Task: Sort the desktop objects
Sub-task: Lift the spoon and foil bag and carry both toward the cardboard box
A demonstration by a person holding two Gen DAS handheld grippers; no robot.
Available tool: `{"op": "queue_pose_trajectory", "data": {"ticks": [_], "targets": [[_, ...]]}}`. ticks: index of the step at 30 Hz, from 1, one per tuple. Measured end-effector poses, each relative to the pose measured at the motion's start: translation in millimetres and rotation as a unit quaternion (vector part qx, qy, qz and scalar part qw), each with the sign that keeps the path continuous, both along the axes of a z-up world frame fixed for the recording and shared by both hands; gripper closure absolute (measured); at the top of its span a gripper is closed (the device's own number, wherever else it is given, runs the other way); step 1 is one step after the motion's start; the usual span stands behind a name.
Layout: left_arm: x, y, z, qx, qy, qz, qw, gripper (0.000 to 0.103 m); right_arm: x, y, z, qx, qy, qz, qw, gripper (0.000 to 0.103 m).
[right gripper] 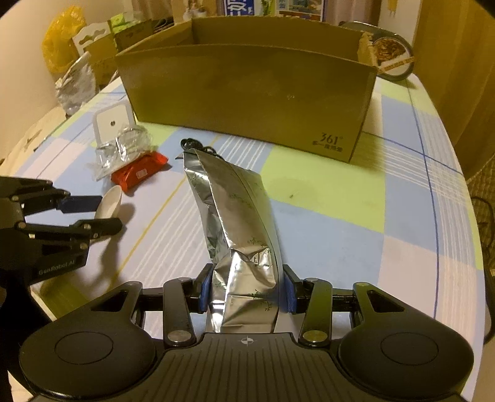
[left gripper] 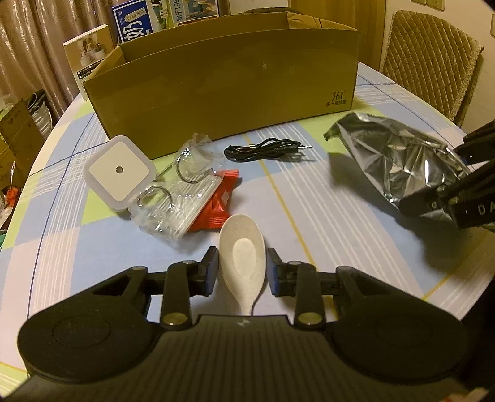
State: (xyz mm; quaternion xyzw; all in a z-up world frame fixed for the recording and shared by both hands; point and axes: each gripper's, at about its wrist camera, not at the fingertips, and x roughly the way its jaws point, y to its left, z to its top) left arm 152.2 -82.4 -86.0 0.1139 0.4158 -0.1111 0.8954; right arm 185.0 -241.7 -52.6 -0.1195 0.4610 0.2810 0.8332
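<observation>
Cardboard box (left gripper: 229, 83) stands open-topped at the far side of the surface (left gripper: 324, 198); printed "361°" with small unreadable characters under it at the lower right corner of its near wall. Blue carton (left gripper: 133, 24) behind the box carries a large white Chinese character, rest unreadable.

Left claw (left gripper: 242, 270) brackets a beige spoon (left gripper: 243, 259) lying bowl-up on the surface; blue pads sit just beside the bowl on both sides, a thin gap visible on each side, so narrow but not clamped. In the right wrist view that claw's body reads "GenRobot.AI".

Right claw (right gripper: 246, 289) is closed on the near end of a crinkled silver foil bag (right gripper: 235, 222), faint green sprig print, no legible text; the bag's far end points toward the box. From the left view the right claw shows letters "DA", rest cut off.

Cluster left of center: white square night light (left gripper: 119, 171), clear packet of metal hooks (left gripper: 173, 198) touching it, red snack wrapper (left gripper: 221, 201) partly under the packet. Black cable (left gripper: 263, 150) coiled near the box front.

Open checked cloth between spoon and bag, and right of the bag toward the rounded surface edge. Padded chair (left gripper: 433, 62) beyond the right edge.
</observation>
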Motion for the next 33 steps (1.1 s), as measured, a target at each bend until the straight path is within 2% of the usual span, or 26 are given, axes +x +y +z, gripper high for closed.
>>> {"op": "queue_pose_trajectory", "data": {"ticks": [23,33], "targets": [[1,0,31,-0.016,-0.033,-0.003,0.9993,0.076,-6,-9,33,0.035,-0.037,-0.032,0.998,0.062],[10,0,55,-0.017,-0.055,-0.009,0.9983,0.076,-4,-7,60,0.054,-0.065,-0.032,0.996,0.062]]}}
